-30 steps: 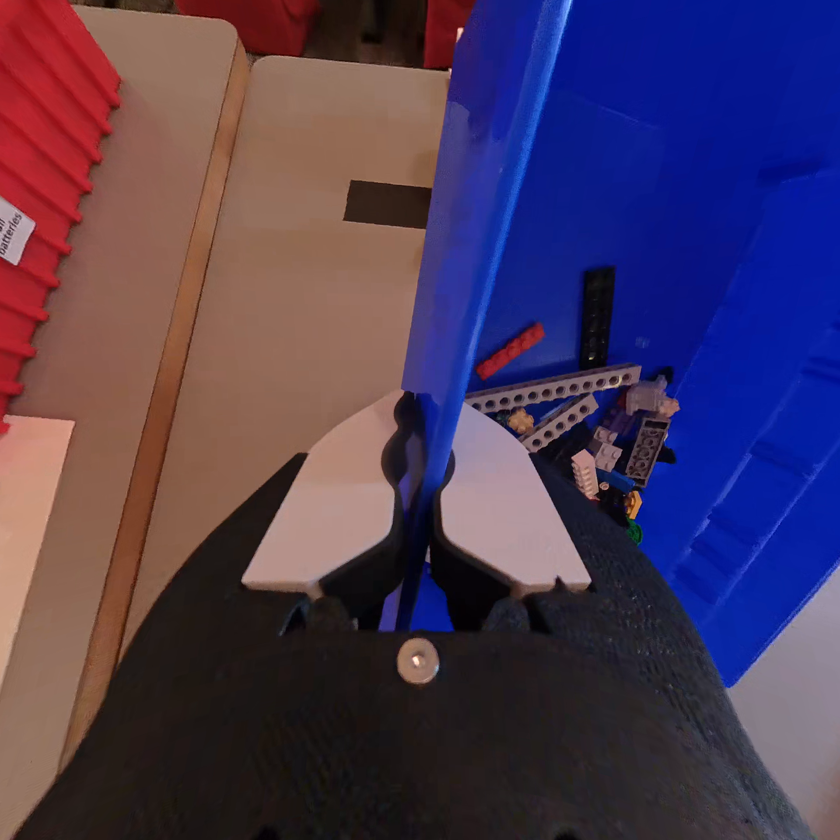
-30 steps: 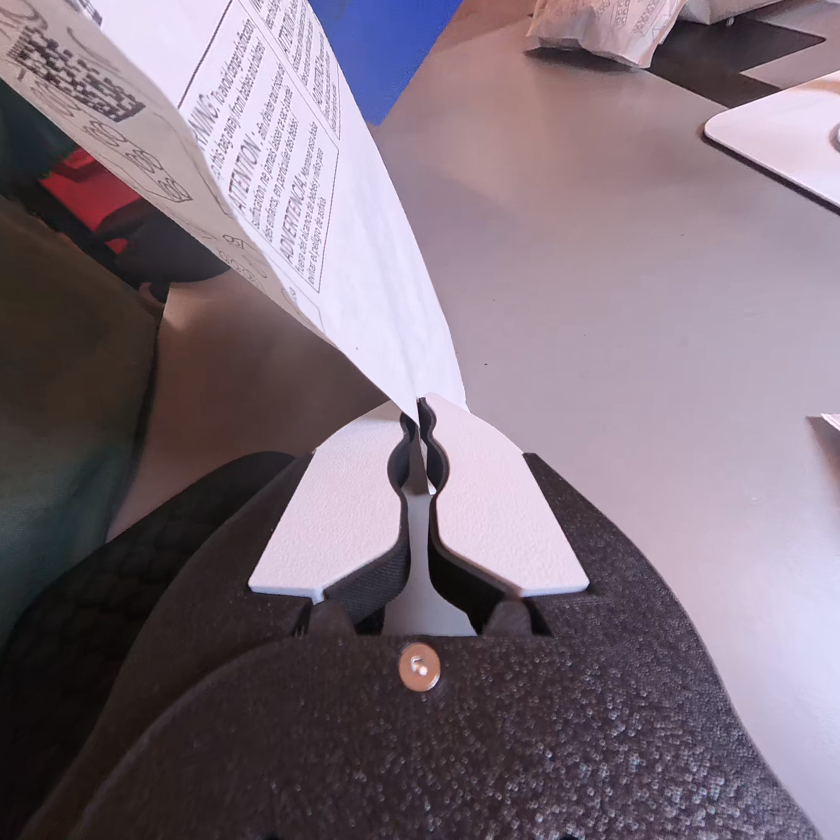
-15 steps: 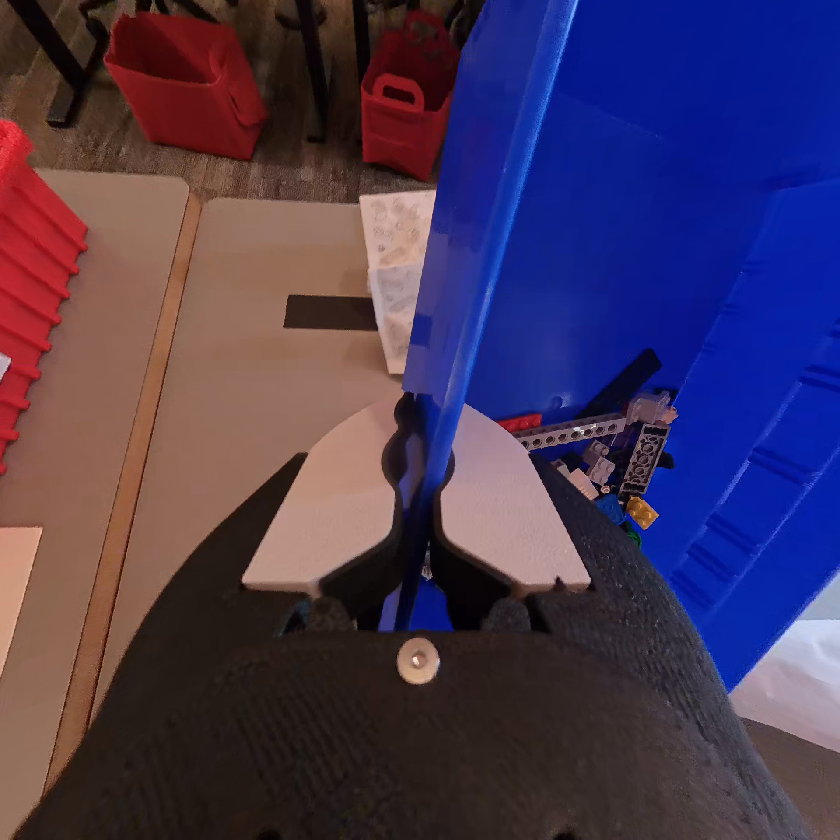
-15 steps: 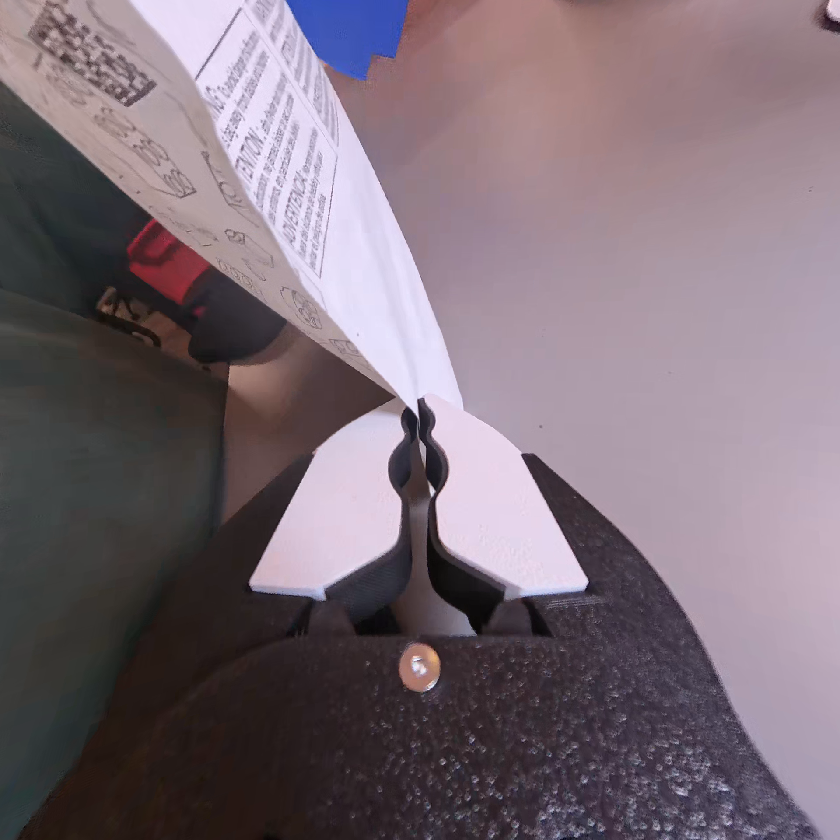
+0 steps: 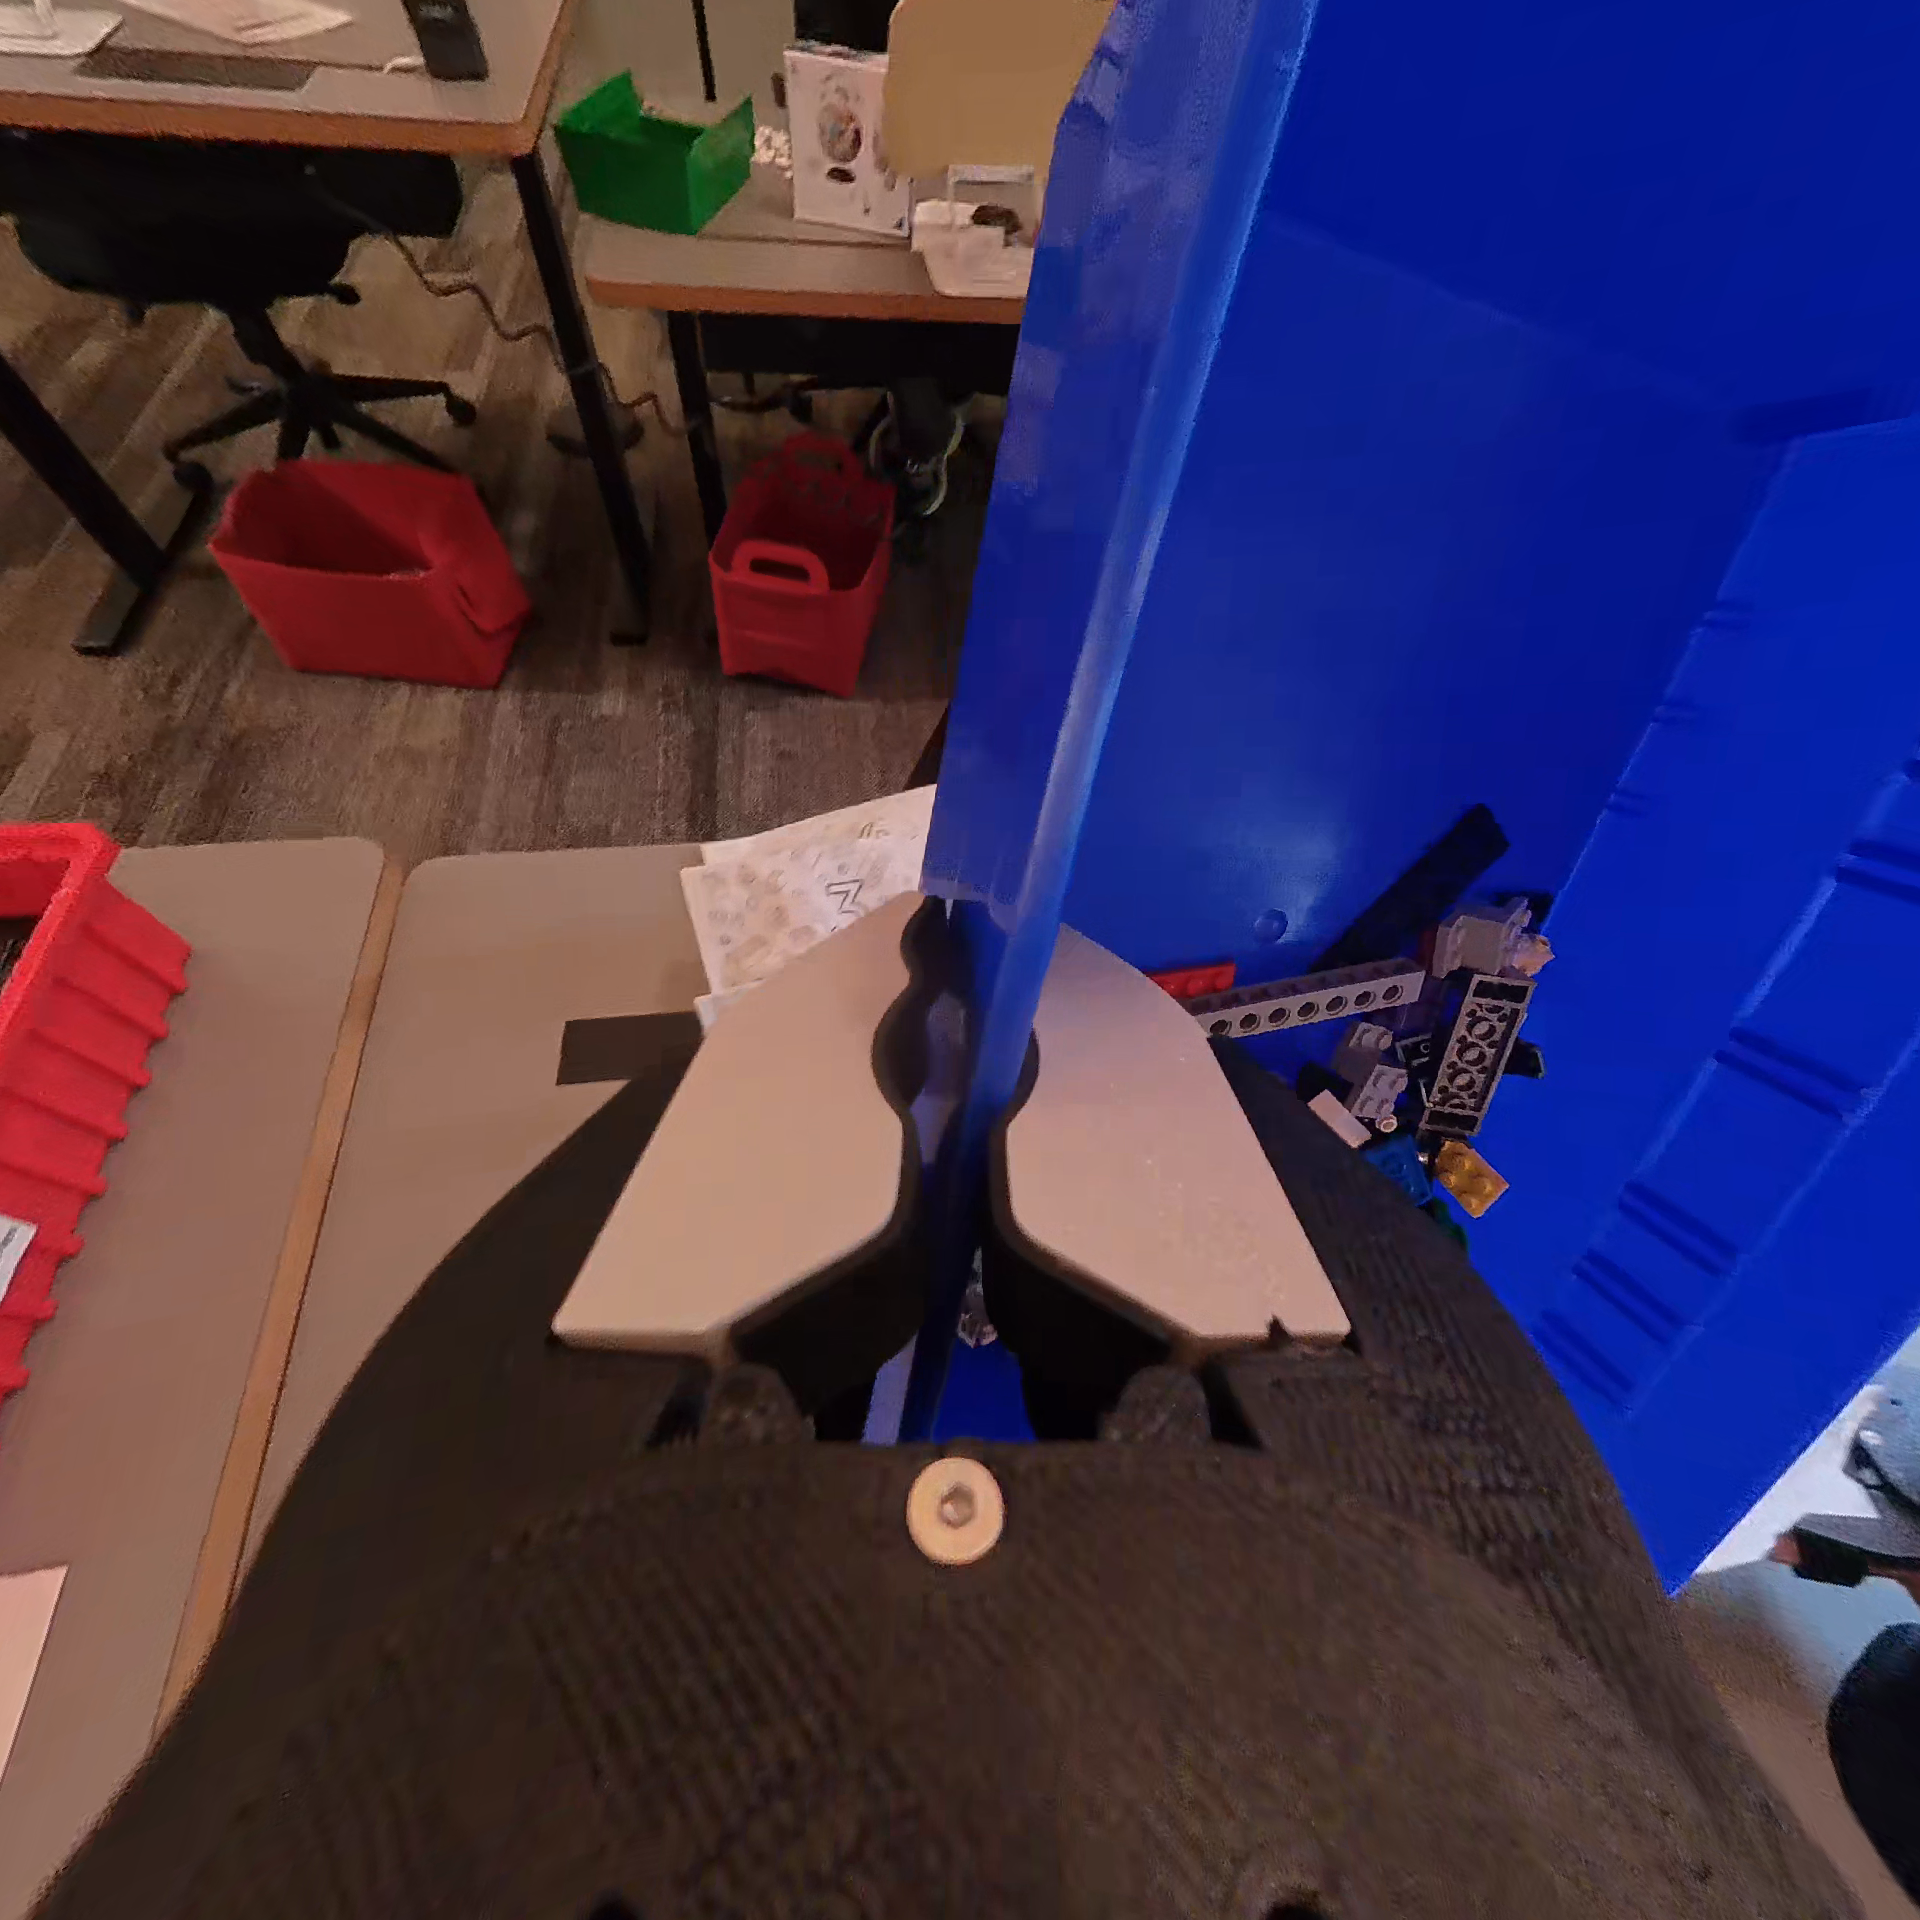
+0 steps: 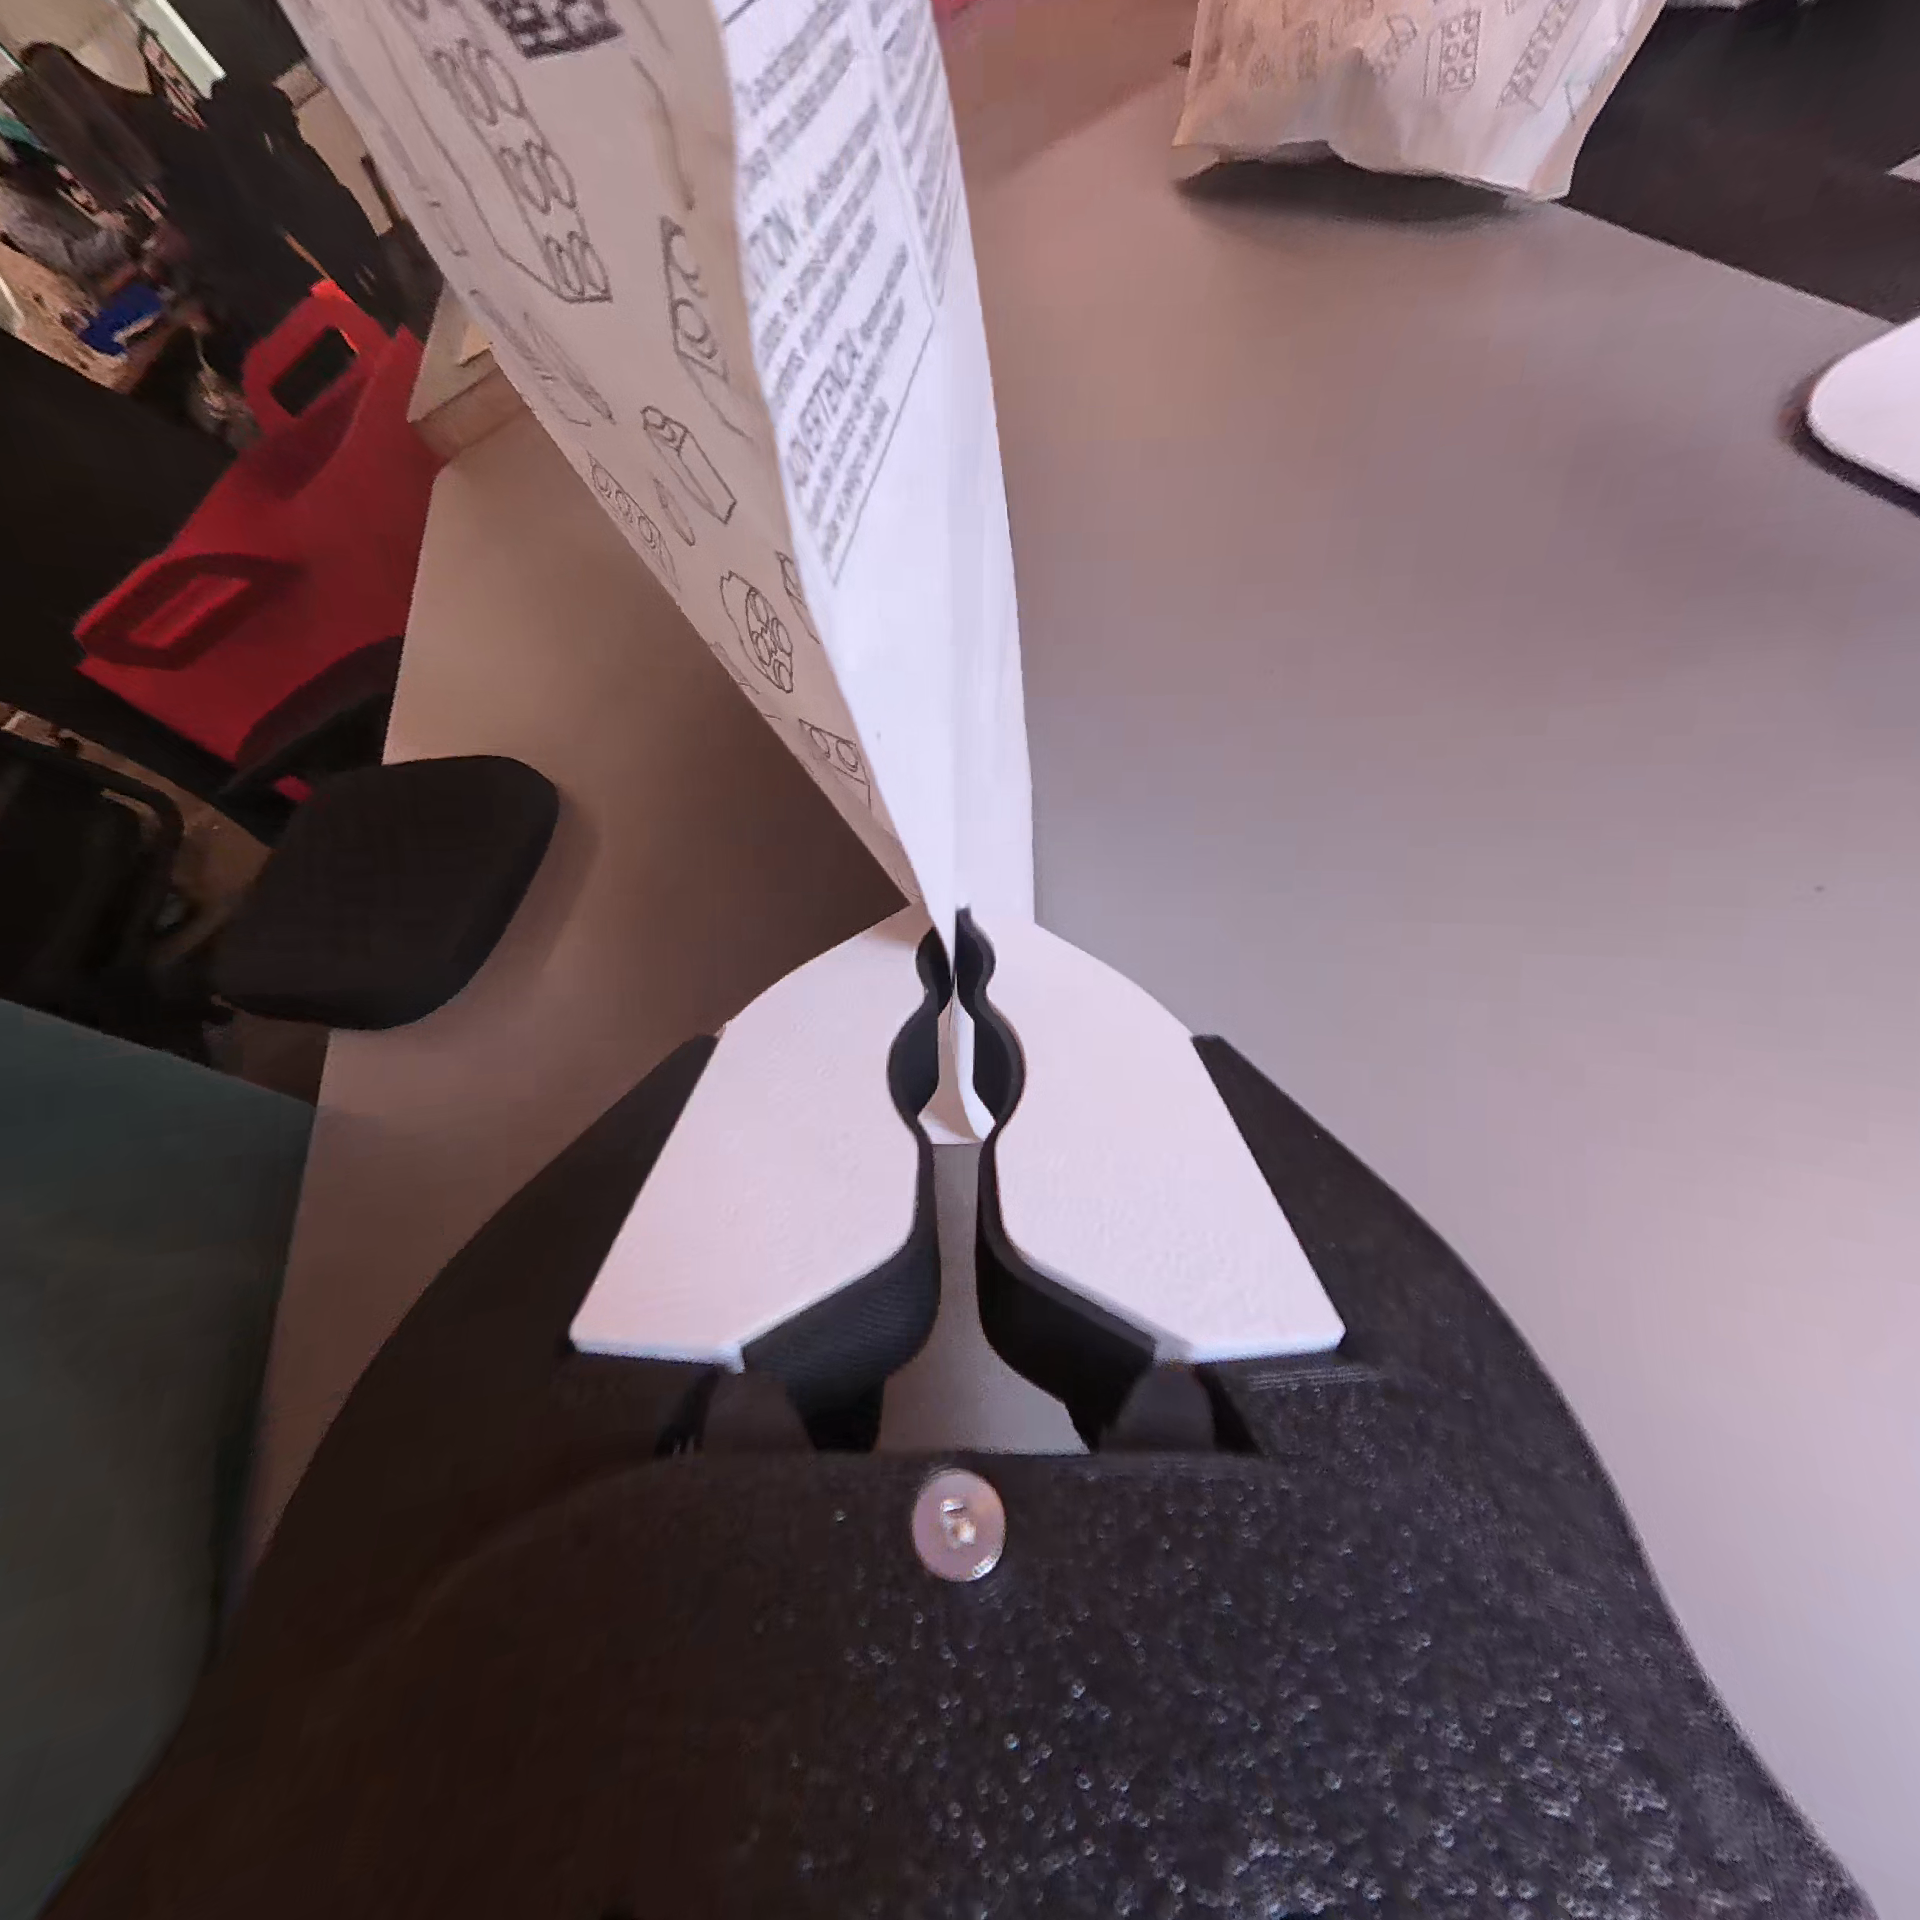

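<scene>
Blue bin (image 5: 1455, 520): in the left wrist view, the left gripper (image 5: 961, 925) clamps its side wall, so it hangs tipped above the tabletop (image 5: 499, 966) with toy bricks (image 5: 1392, 1039) piled in the low corner. In the right wrist view, the right gripper (image 6: 954, 930) pinches a white printed paper bag (image 6: 831, 416) by one corner, lifted over the grey table (image 6: 1455, 831).
</scene>
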Available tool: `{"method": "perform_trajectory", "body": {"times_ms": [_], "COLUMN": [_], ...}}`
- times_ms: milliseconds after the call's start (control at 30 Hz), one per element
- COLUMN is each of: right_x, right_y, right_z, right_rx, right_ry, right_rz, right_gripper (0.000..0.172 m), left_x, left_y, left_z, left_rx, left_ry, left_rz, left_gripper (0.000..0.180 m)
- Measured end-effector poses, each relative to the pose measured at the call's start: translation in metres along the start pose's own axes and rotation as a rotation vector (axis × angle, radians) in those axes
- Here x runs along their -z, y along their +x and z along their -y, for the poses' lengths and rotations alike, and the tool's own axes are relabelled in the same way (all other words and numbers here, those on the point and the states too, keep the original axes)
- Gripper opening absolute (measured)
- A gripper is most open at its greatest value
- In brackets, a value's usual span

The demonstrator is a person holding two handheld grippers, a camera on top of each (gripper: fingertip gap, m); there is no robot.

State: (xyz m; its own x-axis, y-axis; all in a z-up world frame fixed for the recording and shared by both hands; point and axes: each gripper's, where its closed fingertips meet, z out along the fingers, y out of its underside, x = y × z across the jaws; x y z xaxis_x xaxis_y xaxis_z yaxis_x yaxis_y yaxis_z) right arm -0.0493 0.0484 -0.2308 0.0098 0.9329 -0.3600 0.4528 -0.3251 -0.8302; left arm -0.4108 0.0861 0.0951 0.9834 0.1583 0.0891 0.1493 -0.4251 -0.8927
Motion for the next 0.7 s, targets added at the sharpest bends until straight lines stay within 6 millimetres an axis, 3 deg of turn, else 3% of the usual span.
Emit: {"method": "perform_trajectory", "body": {"times_ms": [167,367,567,700], "right_x": [-0.016,-0.024,-0.021,-0.019], "right_y": [-0.002,-0.002,0.001,0.001], "right_z": [0.007,0.012,0.015,0.019], "right_rx": [-0.014,-0.015,0.054,0.155], "right_ry": [-0.005,0.010,0.022,0.041], "right_rz": [-0.033,-0.037,-0.087,-0.154], "right_gripper": [0.000,0.000,0.000,0.000], "left_x": [-0.009,-0.032,-0.059,-0.065], "left_y": [0.039,0.075,0.092,0.097], "left_z": [0.010,-0.008,-0.033,-0.036], "left_rx": [-0.016,-0.035,-0.102,-0.127], "left_ry": [-0.003,-0.073,-0.126,-0.081], "left_rz": [-0.074,-0.157,-0.142,-0.108], "left_gripper": [0.006,0.006,0.006,0.006]}}
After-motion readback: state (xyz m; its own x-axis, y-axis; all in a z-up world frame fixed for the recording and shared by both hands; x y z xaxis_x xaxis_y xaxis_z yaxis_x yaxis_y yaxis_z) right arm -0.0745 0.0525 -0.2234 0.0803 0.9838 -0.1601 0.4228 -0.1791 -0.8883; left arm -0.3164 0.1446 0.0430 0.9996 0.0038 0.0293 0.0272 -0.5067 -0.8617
